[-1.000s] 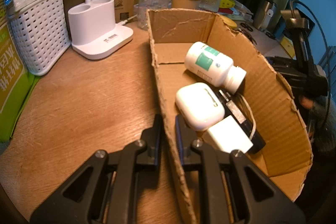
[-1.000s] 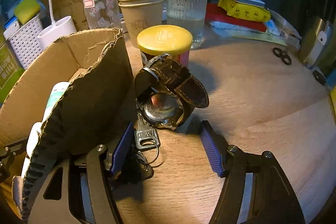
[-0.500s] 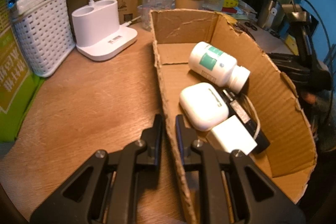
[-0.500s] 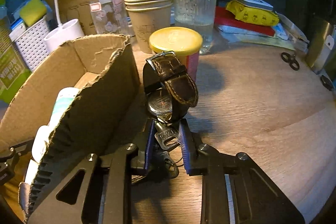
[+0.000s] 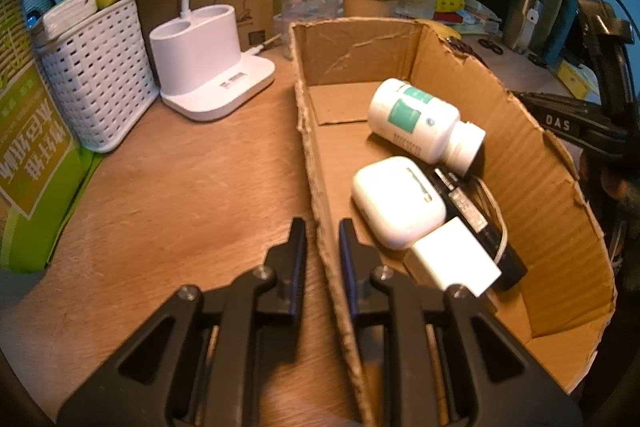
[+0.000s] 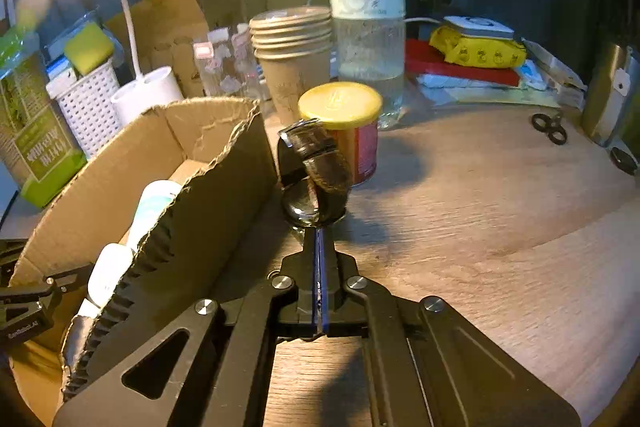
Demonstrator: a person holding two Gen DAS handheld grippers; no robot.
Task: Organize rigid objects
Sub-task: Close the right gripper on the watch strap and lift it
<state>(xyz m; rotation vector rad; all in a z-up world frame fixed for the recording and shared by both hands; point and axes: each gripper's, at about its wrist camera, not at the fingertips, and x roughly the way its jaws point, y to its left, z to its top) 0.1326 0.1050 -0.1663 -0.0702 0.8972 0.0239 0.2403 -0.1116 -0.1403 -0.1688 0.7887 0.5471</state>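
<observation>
A torn cardboard box (image 5: 520, 155) lies on the wooden table and holds a white pill bottle (image 5: 420, 119), a white earbud case (image 5: 396, 201), a white charger (image 5: 456, 263) and a black cabled device (image 5: 468, 211). My left gripper (image 5: 322, 227) straddles the box's near wall. Its jaws are opening, and a small gap shows on each side of the cardboard. Just outside the box (image 6: 224, 187) stands a brown leather watch (image 6: 320, 163). My right gripper (image 6: 319, 233) is shut tight right below it, on the key, which is mostly hidden by the fingers.
A yellow-lidded can (image 6: 344, 107), stacked paper cups (image 6: 294, 63) and a water bottle (image 6: 366, 27) stand behind the watch. A white basket (image 5: 96, 79), a lamp base (image 5: 208, 67) and a green package (image 5: 32, 155) line the left. Bare wood lies to the right of the watch.
The right jaws closed from wide apart to fully shut around the key in front of the watch. The left jaws parted slightly around the box wall.
</observation>
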